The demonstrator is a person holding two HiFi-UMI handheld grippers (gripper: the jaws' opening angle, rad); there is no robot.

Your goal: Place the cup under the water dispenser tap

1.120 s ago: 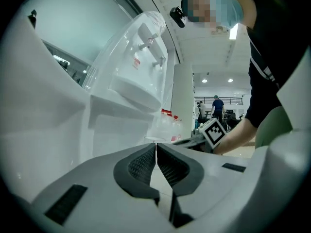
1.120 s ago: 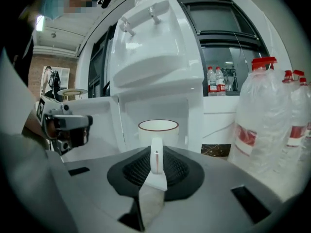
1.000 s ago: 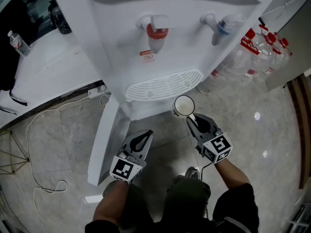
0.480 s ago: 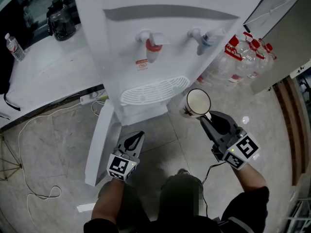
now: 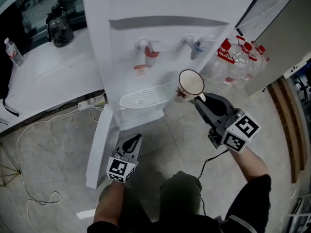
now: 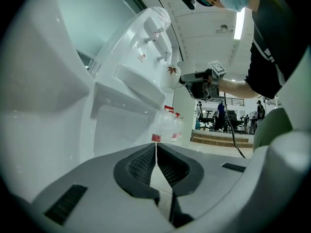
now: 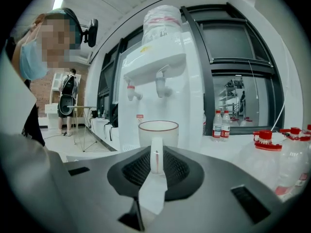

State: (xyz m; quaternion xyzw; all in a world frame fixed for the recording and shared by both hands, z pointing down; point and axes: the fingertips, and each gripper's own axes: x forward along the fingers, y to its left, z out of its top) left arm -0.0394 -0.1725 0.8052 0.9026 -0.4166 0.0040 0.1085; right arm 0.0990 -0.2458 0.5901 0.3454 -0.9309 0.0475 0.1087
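White ceramic cup [image 5: 190, 85], handle clenched in my right gripper [image 5: 201, 99], hangs beside the white drip grille [image 5: 143, 97], short of the blue-levered tap [image 5: 198, 46]; my farther left gripper [image 5: 134, 141] is closed, empty.

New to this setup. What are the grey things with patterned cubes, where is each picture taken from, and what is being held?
There is no robot: a person holds a two-jaw gripper in each hand; the patterned cubes are part of them. The top-down picture comes from a camera on the person's head; the other two come from cameras riding on each gripper, looking along its jaws. The right gripper is shut on the handle of a white cup, held in the air before the water dispenser, near its blue tap and not yet on the grille. The left gripper is shut and empty. Water bottles stand on the floor.
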